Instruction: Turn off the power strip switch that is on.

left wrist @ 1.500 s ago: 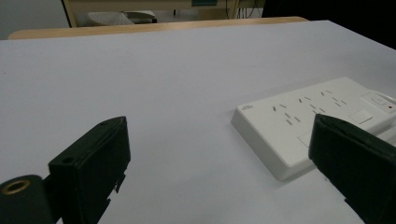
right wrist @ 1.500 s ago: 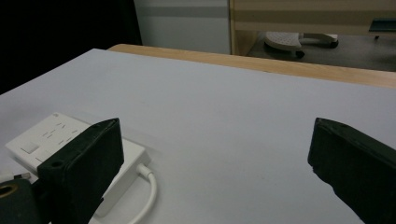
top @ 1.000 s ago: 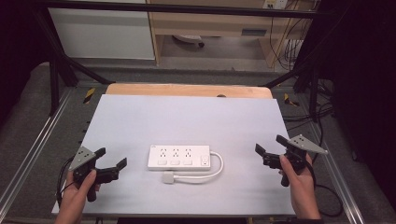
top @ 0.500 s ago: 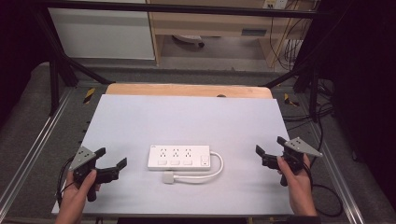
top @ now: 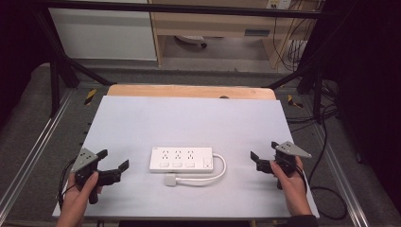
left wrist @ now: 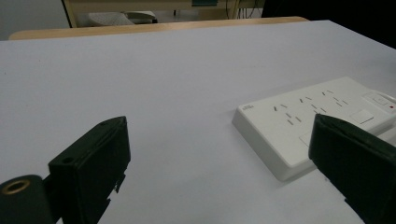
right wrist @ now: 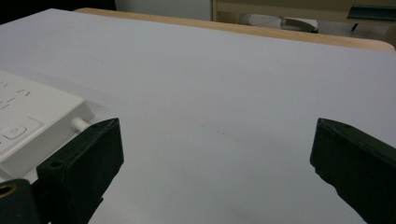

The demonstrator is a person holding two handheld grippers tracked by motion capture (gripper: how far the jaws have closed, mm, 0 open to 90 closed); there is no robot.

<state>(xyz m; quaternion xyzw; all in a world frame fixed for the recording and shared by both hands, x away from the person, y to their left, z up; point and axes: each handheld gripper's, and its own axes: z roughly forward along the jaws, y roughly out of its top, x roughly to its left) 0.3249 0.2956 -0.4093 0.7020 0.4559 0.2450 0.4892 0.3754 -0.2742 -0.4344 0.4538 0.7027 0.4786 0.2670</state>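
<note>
We note a white power strip [top: 181, 159], cord [top: 215, 174] looped, flat on the tabletop [top: 189, 118] between left claw [top: 113, 165] and right claw [top: 264, 155], both agape, empty.

The right gripper [top: 263, 161] has drifted slightly nearer the person's tabletop [top: 189, 118] edge and a little closer to the power strip [top: 181, 159].

In the high view the left gripper [top: 113, 165] sits at the lower left of the frame, held in the left hand [top: 80, 196], jaws spread wide and empty; the right gripper [top: 263, 156] sits at the lower right in the right hand [top: 289, 182], jaws likewise wide apart
</note>
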